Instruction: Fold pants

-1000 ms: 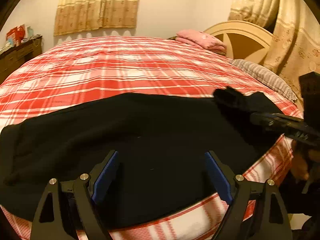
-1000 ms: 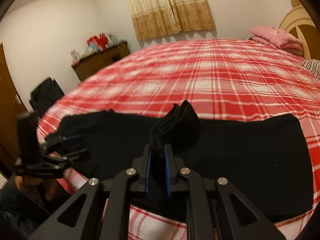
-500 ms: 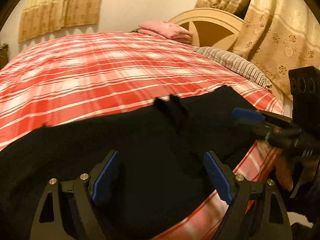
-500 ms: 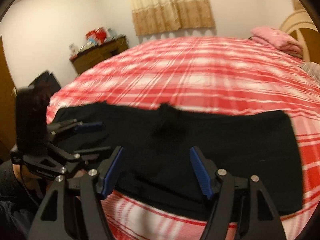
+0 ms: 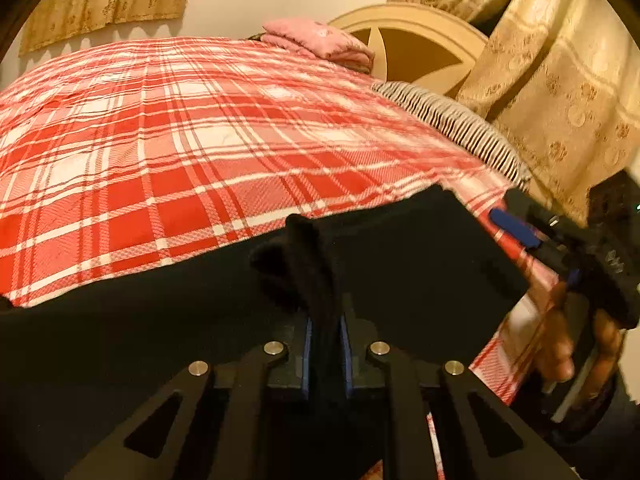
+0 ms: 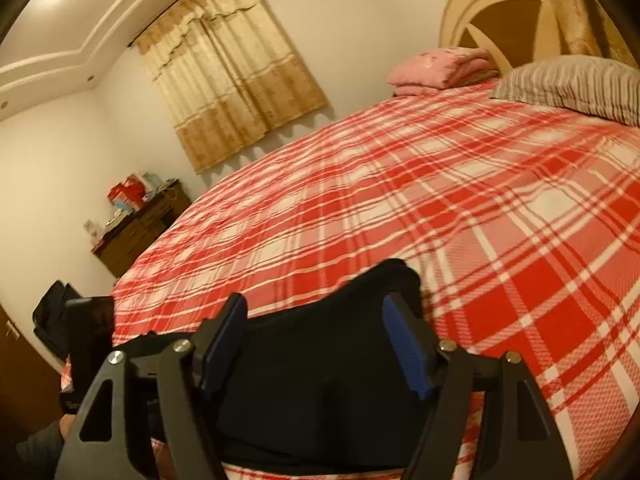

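The black fabric pants (image 5: pixel 168 344) lie spread along the near edge of the bed, on its red-and-white plaid bedspread (image 5: pixel 168 152), directly under and ahead of both tongs.

The left tongs (image 5: pixel 325 344) are clamped nearly shut on a raised ridge of the pants: a bunched fold of black cloth stands up between the blue pads (image 5: pixel 306 352) and pokes out just beyond their tips. The rest of the garment stretches flat to either side of this pinch, its far edge ending against the plaid a little past the tips.

The right tongs (image 6: pixel 316 340) stand wide, and their jaws are opening. Black cloth lies between and below the blue pads (image 6: pixel 406 344), with a rounded hump of the pants rising just beyond the tips, but neither pad presses on it. In the left wrist view, the right tongs (image 5: pixel 516 226) appear off to the right side of the left ones, past the corner of the pants, with the person's hand (image 5: pixel 560 344) wrapped on the handle.

Far beyond both tongs, at the head of the bed, a folded pink blanket (image 5: pixel 320 42) and a grey striped pillow (image 5: pixel 452 124) rest before the cream headboard (image 5: pixel 404 20).
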Demonstrator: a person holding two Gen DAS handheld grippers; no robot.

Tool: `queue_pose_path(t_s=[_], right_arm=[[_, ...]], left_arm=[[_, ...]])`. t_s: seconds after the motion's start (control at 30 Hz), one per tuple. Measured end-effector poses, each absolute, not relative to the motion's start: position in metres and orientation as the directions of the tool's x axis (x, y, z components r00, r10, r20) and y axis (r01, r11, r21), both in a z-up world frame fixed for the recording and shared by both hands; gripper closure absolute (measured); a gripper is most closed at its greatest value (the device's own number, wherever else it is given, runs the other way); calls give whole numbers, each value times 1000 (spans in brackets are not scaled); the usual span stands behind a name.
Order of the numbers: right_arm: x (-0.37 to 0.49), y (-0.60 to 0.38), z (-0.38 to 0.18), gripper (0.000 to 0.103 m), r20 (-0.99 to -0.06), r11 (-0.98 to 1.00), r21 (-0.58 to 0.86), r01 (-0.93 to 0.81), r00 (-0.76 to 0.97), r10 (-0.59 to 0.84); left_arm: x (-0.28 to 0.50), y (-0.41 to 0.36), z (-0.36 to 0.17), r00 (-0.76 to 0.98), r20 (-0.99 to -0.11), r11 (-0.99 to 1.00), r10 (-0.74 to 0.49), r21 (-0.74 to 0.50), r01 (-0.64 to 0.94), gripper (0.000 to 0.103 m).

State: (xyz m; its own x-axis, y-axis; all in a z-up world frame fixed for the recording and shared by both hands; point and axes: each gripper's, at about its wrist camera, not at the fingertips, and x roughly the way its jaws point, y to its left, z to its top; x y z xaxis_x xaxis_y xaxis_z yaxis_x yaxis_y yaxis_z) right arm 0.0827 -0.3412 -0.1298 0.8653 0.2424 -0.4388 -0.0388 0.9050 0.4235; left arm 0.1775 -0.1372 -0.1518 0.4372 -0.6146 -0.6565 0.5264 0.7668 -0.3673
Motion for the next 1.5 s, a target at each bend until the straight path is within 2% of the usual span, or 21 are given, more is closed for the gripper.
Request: queue_pose_path(t_s=[0.17,0.43,0.53,0.77,0.87,0.97,1.07,1.13,1.2,1.37,1.43,1.5], right_arm=[[77,-349,-126,29,-415,895,445,-30,879,236],[78,-333,-126,29,-420,908,409,-91,865,276],[81,-320,-128,29,-444,918,371,-138,842,306],[105,-309,-162,26,-620,937,330,-116,721,308],[102,-303,-165,25,-628,952,279,-128,725,282],[98,-306,-162,25,-609,945,304,-121,738,290],[93,-306,-155,25,-572,938,322,-132,762,304],[91,-295,-151,24,-556,937,303,-173,767,321],[92,-278,-151,24,-574,947,249,-201,757,312],[101,-237,-178,23,-686,963,111,-245,682,253],[99,-231,-177,23,-681,968,62,-244,698,220],[97,-233,-174,23,-665,970,84,-230,712,226]], left_arm=[[170,-116,-134,467,-620,764,-630,-390,514,93],[174,-100,-153,454,-667,797,-591,-394,459,93],[176,-98,-160,449,-677,804,-583,-402,438,93],[178,-95,-166,461,-672,808,-579,-396,437,92],[176,-95,-166,473,-671,813,-571,-382,440,90],[172,-93,-162,484,-675,821,-558,-363,441,89],[165,-88,-160,509,-675,835,-535,-328,443,81],[162,-84,-161,526,-685,854,-504,-300,426,64],[161,-79,-162,534,-684,859,-497,-301,414,62],[159,-70,-164,529,-685,859,-501,-320,399,59],[157,-69,-162,535,-688,865,-491,-309,396,52],[155,-67,-161,547,-691,875,-473,-294,385,44]])
